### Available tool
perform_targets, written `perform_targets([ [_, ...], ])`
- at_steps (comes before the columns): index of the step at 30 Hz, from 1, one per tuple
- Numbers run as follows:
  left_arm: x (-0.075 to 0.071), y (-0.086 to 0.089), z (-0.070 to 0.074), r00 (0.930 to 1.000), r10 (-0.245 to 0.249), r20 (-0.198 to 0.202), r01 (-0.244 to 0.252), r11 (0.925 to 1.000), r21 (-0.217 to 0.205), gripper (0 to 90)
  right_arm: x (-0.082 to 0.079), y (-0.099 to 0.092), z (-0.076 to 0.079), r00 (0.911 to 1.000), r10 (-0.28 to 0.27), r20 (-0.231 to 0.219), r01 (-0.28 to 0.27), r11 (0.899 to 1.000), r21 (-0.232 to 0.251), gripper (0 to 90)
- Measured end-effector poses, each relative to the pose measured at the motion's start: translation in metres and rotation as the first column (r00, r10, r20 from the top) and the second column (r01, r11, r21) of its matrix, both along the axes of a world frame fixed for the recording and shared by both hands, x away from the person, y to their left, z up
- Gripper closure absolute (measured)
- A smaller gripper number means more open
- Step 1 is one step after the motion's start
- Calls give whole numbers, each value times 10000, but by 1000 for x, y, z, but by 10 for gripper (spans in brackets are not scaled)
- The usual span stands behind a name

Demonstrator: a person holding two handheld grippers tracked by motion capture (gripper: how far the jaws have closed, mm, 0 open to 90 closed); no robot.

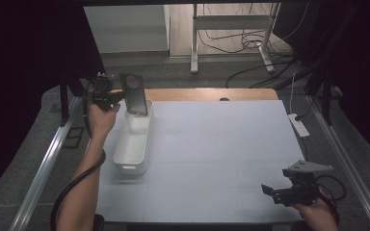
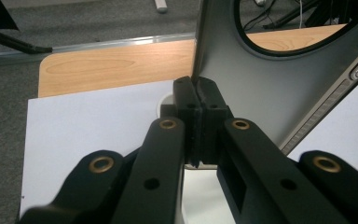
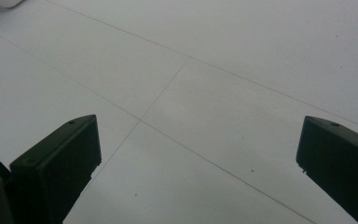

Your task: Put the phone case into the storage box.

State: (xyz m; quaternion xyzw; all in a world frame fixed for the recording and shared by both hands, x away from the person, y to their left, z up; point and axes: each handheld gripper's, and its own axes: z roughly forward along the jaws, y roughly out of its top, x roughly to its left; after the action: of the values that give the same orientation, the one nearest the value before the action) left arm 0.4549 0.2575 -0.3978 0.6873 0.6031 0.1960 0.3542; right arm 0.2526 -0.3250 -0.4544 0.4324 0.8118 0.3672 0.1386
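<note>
Left gripper (image 2: pixel 196 93) pinches just the edge of the dark phone case (image 1: pixel 134 94) over the white bin (image 1: pixel 134 144), so it could easily twist loose and drop, while right gripper (image 1: pixel 270 191) idles wide open.

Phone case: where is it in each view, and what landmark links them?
High view: the phone case stands upper left, over the white bin's far end, pinched by the left claw.
Left gripper view: upper right, edge clamped.
Right gripper view: not there.
Shared landmark: the white table mat.
</note>
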Motion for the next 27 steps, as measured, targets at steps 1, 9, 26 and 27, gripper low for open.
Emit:
perform_targets([
  [1, 0, 0, 0, 10000, 0, 0, 0, 10000, 0, 889, 0, 0, 0, 10000, -3, -11, 3, 10000, 2, 2],
  [9, 5, 0, -6, 10000, 50, -73, -50, 10000, -13, 889, 0, 0, 0, 10000, 25, -8, -25, 10000, -5, 3],
  [26, 13, -2, -20, 9996, 160, -252, -159, 9999, 44, 889, 1, 0, -1, 9999, 50, -107, -50, 10000, -26, 5],
  [27, 13, -2, -21, 9996, 123, -254, -121, 9999, 74, 889, 1, 0, -1, 9999, 45, -101, -45, 10000, -13, 5],
])
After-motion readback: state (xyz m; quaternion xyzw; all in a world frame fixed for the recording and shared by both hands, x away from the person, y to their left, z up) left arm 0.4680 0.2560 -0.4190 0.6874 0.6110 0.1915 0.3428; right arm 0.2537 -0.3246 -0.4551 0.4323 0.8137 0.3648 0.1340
